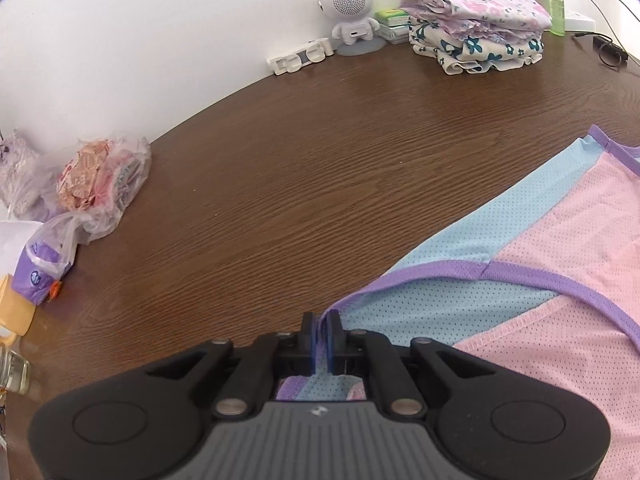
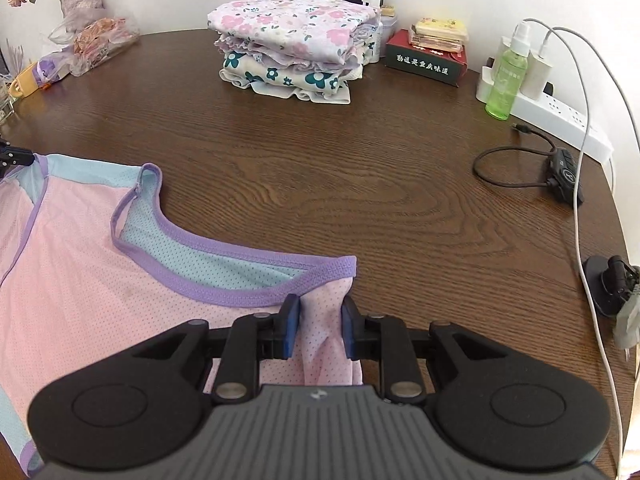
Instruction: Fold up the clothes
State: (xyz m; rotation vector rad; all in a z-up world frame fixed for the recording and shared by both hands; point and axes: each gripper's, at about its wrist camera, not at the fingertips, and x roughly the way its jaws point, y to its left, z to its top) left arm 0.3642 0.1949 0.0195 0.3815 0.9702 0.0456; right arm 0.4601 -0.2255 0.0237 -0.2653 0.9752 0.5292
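Your left gripper [image 1: 321, 334] is clamped nearly shut on the purple-trimmed edge of the top [image 1: 540, 280], with a thin fold of blue mesh pinched between the blue pads [image 1: 331, 340]. Your right gripper [image 2: 319, 326] has its jaws partway closed on a bunched fold of the pink fabric just below the purple neckline; the pads sit against the fold on both sides.

The top, pink and blue mesh, lies spread on the brown table [image 2: 360, 168], front side up, near your edge of it. From the right wrist view, the left gripper's black tip shows at the garment's far left corner.

At the back of the table, well apart from the top:
- folded stack [image 2: 292, 52] of floral clothes
- green spray bottle [image 2: 506, 80]
- power strip [image 2: 560, 116]
- bagged items [image 1: 100, 184] at the left
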